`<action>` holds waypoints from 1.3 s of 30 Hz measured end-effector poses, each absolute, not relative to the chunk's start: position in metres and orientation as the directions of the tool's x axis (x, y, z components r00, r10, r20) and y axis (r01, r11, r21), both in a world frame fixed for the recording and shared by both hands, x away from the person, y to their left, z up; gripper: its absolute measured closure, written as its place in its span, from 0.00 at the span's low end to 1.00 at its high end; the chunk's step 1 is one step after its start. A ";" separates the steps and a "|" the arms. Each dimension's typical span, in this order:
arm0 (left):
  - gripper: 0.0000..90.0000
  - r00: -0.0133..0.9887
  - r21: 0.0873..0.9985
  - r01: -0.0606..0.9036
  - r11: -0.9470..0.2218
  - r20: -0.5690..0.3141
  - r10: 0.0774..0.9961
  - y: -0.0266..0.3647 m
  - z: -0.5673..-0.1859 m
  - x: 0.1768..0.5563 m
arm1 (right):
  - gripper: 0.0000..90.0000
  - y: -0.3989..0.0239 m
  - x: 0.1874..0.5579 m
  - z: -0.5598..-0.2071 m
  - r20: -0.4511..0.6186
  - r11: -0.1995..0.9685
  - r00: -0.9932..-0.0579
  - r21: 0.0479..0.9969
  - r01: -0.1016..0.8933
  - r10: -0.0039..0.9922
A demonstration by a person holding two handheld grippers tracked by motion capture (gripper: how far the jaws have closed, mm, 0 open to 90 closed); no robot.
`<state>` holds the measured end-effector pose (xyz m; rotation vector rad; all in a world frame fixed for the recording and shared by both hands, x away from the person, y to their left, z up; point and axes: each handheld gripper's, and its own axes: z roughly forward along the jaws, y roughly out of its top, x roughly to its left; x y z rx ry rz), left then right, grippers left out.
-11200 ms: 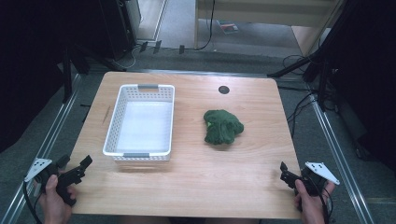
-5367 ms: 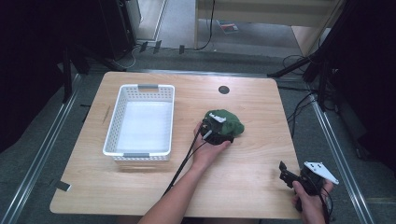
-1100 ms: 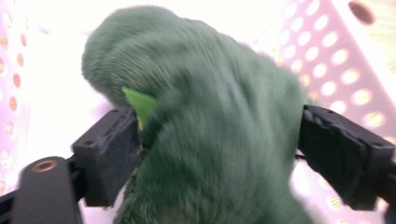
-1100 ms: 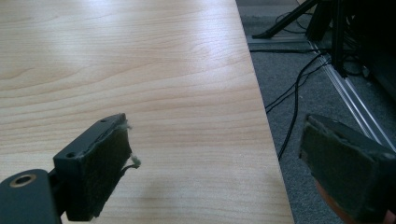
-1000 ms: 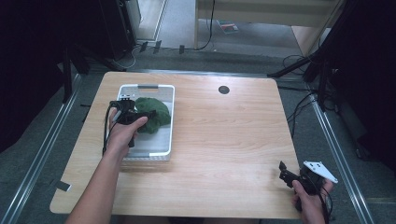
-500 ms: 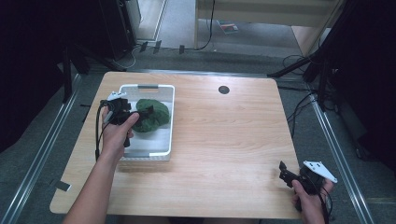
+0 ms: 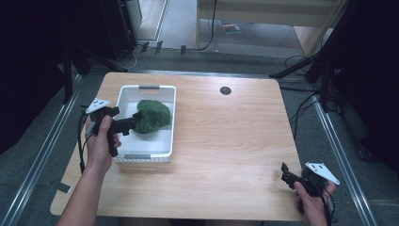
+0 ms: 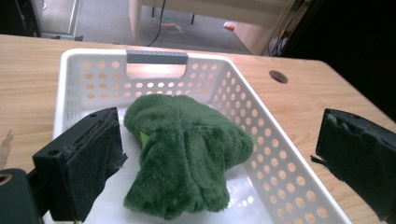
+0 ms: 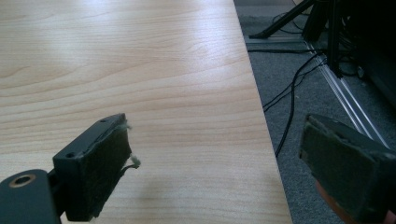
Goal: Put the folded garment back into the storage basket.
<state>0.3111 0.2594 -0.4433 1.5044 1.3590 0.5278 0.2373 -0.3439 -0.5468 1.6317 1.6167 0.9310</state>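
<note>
Green plush toy (image 8: 184, 151) lies in the white basket (image 8: 285, 161), free between the wide-open left hand-held gripper (image 8: 219, 154) jaws.

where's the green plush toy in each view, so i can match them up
High view: the green plush toy lies in the white basket, left of centre, just ahead of the left gripper.
Left gripper view: it fills the centre, on the basket floor between the open jaws, touching neither.
Right gripper view: not in it; bare table.
Shared landmark: the basket's grey handle.
</note>
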 end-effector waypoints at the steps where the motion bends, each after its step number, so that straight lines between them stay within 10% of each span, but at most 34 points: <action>1: 0.01 0.272 0.868 0.479 0.133 -0.291 0.917 0.261 -0.444 0.308 | 0.10 -0.344 0.237 -0.547 0.041 -0.027 -0.013 0.844 0.536 0.999; 39: 0.01 0.187 0.912 0.378 0.156 -0.240 0.953 0.343 -0.508 0.208 | 0.11 -0.342 0.236 -0.547 0.019 -0.008 -0.015 0.848 0.530 1.000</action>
